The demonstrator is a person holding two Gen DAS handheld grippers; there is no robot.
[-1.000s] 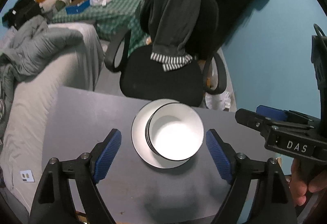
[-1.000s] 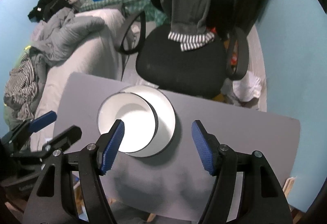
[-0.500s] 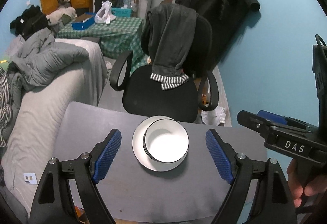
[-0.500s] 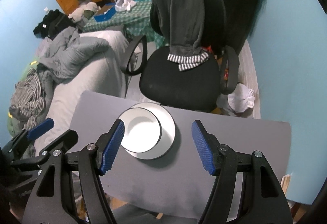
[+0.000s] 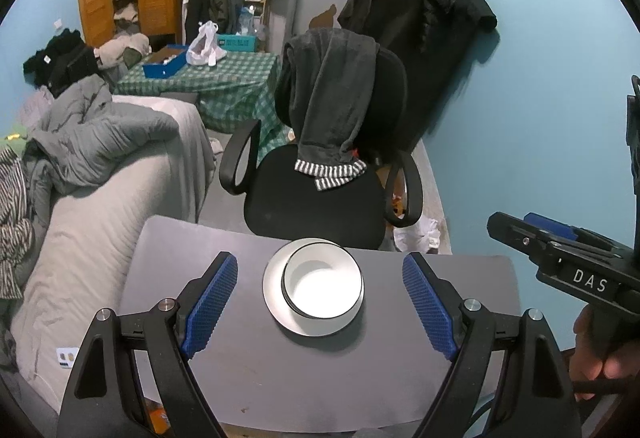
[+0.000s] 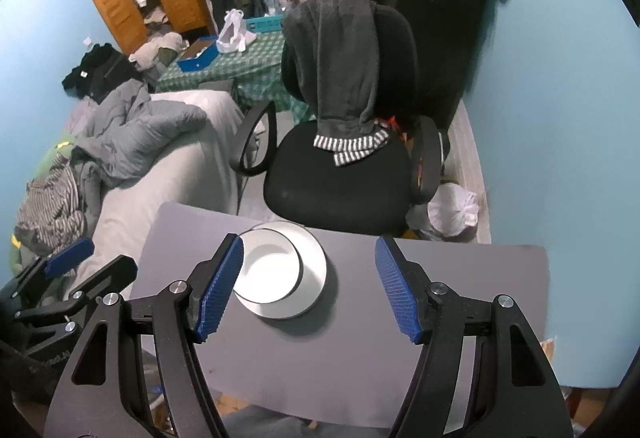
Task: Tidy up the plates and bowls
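While both tongs hang over the grey table (image 5: pixel 328 390), neither of them holds anything. The left gripper (image 5: pixel 320 304) has its jaws spread wide, and its blue pads (image 5: pixel 210 304) stand to either side of the dishes as the camera sees them, but they are above the table and touch nothing. The right gripper (image 6: pixel 308 288) is also released, with a clear gap between its blue pads (image 6: pixel 396 290); in its own view the left pad covers a part of the bowl's edge, yet it is in front of the bowl and not on it. From the left camera the right gripper shows at the right edge, with white letters on its black body and a hand (image 5: pixel 596 354) on its handle. The white bowl (image 5: pixel 322 288) sits in the white plate (image 5: pixel 276 298), toward the right side of the plate as the left camera sees it, and its rim looks dark. It seems that more than one bowl is stacked there, but this cannot be told for sure. The plate rests near the far edge of the table, just in front of the black office chair (image 5: pixel 316 198), which has a dark grey garment (image 5: pixel 332 98) over its back. A bed (image 5: pixel 92 238) with grey bedding stands to the left of the table.
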